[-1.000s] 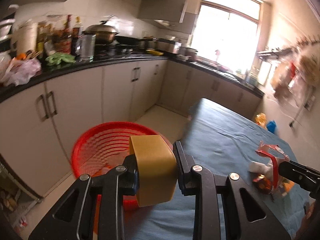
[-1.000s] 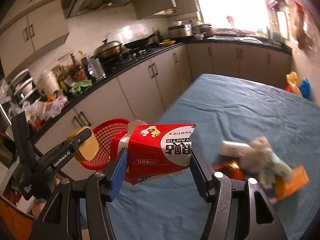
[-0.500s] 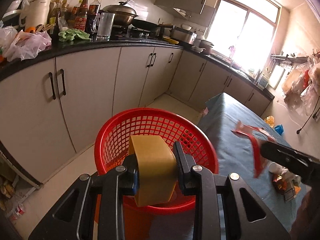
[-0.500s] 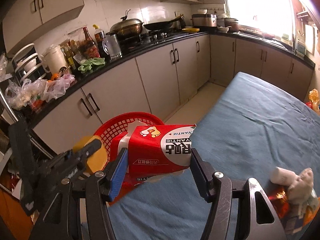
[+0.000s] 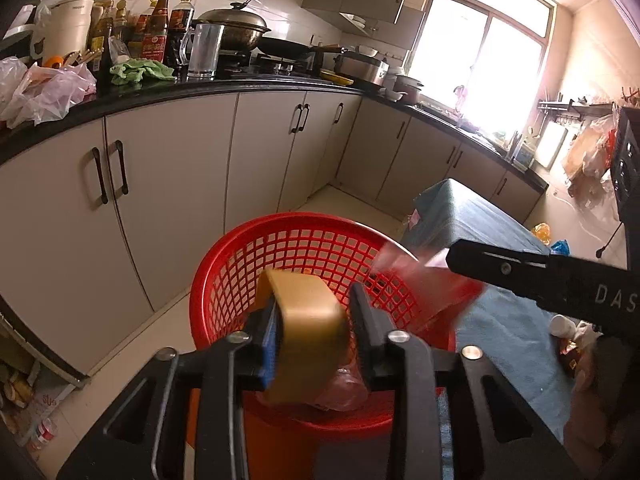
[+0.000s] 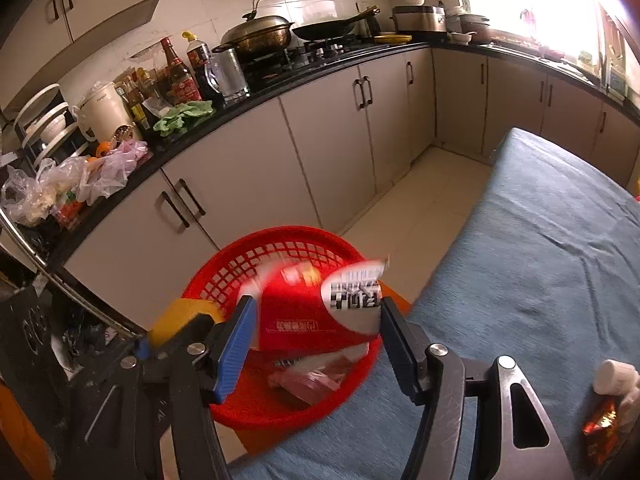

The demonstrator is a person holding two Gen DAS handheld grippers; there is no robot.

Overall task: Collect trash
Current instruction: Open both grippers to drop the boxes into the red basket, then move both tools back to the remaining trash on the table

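A red mesh basket [image 5: 280, 224] [image 6: 280, 236] stands beside the blue-clothed table [image 6: 540, 240]. My left gripper [image 5: 312, 304] hangs over the basket with its jaws opening. A tan yellow block [image 5: 308, 332] sits between them, against the left blue pad, with a slit showing at the right finger. My right gripper [image 6: 316, 302] is above the basket's table-side rim, jaws opening too. The red and white packet [image 6: 316, 308] between them is blurred and clear of the left pad. Pink wrappers [image 6: 312, 380] lie in the basket.
More trash lies on the table's near right: a white roll [image 6: 612, 374] and a red-gold wrapper [image 6: 600, 424]. Grey cabinets [image 5: 168, 184] under a cluttered black counter [image 5: 160, 96] run behind the basket. An orange stand [image 5: 280, 440] carries the basket above the tiled floor [image 6: 420, 208].
Both grippers have swung from the table to above the basket. Their jaws have widened. The block and the packet sit looser, and the packet now looks blurred.
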